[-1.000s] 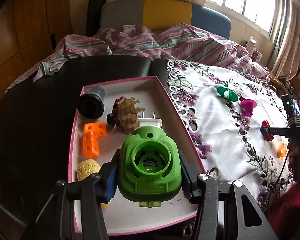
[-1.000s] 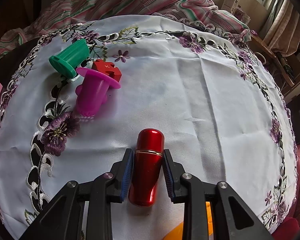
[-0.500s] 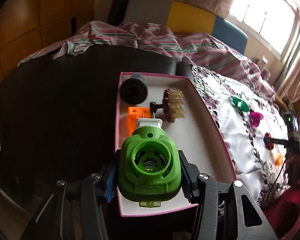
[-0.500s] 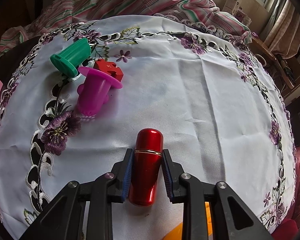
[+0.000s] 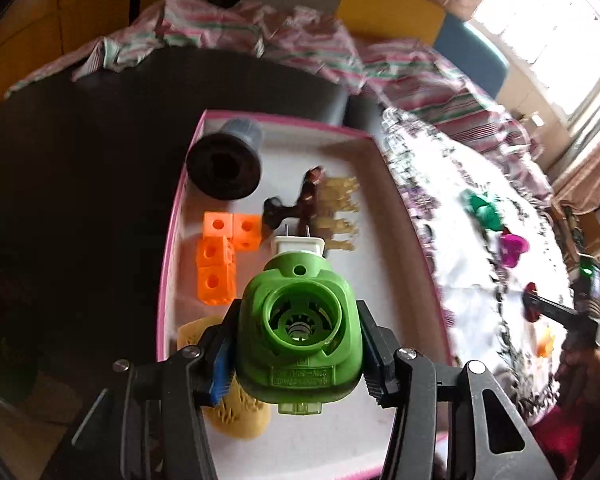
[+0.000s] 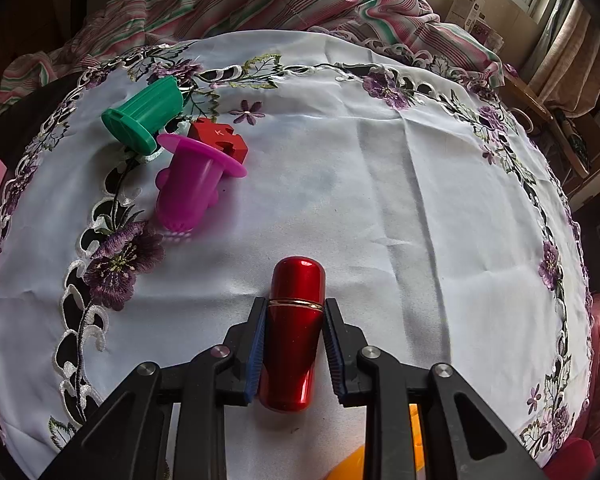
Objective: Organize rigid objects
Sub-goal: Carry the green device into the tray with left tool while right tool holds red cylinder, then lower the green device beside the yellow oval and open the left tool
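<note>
Two grips: both grippers are loaded, one object each.
Left gripper: its pads are clamped on the flanks of the green plug-in device, held above the near half of the pink-rimmed tray, prongs pointing away from the camera.
Slip risk, left: the device's sides are rounded and smooth, so a loose squeeze could let it rotate or drop; that is a judgement.
Landing risk, left: just beyond and to the left lie the orange cube cluster, the yellow textured piece partly under the gripper, and the brown hair claw; lowering straight down could set the device on the yellow piece and leave it tilted.
Far corner: the black spool lies there, well clear.
Right gripper: closed on the red metallic capsule, gripped along its lower body over the embroidered tablecloth.
Slip risk, right: the glossy shell could slide out endwise if tipped during the carry.
Not yet sorted: the purple flanged cup, green flanged cup and red block lie touching on the cloth, well apart from the tray.
</note>
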### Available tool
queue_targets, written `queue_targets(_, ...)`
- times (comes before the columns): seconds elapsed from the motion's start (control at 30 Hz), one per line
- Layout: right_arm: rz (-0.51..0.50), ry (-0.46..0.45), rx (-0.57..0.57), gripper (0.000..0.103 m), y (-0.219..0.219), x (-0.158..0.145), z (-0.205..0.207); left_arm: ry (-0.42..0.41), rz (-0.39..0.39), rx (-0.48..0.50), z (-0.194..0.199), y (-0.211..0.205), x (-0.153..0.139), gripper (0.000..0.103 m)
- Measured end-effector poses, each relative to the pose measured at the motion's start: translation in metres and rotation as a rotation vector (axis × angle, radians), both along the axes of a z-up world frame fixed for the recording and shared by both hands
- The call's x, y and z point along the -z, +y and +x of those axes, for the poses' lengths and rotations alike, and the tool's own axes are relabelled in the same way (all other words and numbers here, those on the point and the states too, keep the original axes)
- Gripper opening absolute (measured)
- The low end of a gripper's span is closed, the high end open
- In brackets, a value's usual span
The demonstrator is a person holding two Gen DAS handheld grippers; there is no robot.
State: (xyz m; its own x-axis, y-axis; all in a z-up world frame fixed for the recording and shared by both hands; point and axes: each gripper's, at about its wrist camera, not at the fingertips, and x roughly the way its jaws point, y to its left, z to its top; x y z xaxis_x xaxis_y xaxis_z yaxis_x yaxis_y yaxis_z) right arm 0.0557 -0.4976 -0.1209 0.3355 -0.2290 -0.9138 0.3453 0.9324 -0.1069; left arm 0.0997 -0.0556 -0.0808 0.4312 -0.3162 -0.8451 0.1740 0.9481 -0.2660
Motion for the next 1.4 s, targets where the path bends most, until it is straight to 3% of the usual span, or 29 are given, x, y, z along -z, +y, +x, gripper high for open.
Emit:
queue_targets(0.2,-0.001,0.001,-0.001,0.026,0.000,0.000,0.001,-0.002,0.056,-0.011,0.013,-0.005,0.014,0.053)
queue_targets(0.27,-0.003,0.001,-0.001,0.027,0.000,0.000,0.000,0.001,0.043,-0.014,0.013,-0.002,0.015,0.053)
queue_targets(0.5,-0.007,0.003,-0.003,0.027,0.002,0.000,0.000,-0.088,0.055,-0.002,-0.004,0.009,-0.005,0.061)
queue_targets(0.73,-0.028,0.009,-0.014,0.026,0.005,-0.001,0.000,-0.164,0.128,-0.040,-0.027,0.024,-0.020,0.061)
queue_targets(0.93,-0.046,0.013,-0.022,0.026,0.008,-0.001,-0.001,-0.205,0.181,-0.060,-0.040,0.027,-0.030,0.061)
queue_targets(1.4,-0.066,0.015,-0.031,0.026,0.010,-0.003,-0.002,-0.242,0.196,-0.070,-0.053,0.027,-0.040,0.061)
